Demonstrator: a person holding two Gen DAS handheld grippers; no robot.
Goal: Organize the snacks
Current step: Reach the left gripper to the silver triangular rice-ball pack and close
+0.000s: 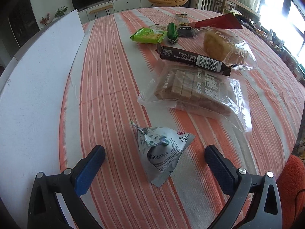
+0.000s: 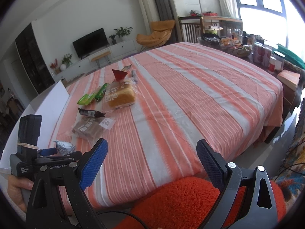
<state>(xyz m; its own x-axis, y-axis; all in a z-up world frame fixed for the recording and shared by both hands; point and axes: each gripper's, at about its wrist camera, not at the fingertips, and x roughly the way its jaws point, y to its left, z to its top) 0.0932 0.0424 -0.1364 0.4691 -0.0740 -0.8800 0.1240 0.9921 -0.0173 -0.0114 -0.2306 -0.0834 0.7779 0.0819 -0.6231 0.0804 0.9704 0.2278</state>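
Snacks lie on the striped tablecloth (image 1: 114, 76). Nearest is a small silver pyramid packet (image 1: 164, 152), between the tips of my open, empty left gripper (image 1: 154, 154). Beyond lie a clear bag of brown slices (image 1: 198, 91), a dark brown bar (image 1: 192, 57), a bread loaf in a clear bag (image 1: 223, 43), a green wafer pack (image 1: 148, 35), a green tube (image 1: 172, 30) and a red wrapper (image 1: 217, 22). My right gripper (image 2: 152, 158) is open and empty over the table's near edge, right of the snacks (image 2: 120, 97). The left gripper's body (image 2: 38, 164) shows there.
A white board (image 1: 38, 87) lies on the table's left side. An orange fuzzy seat (image 2: 181, 198) sits under the right gripper. Jars, cans and a bowl (image 2: 266, 57) crowd the far right side beyond the cloth.
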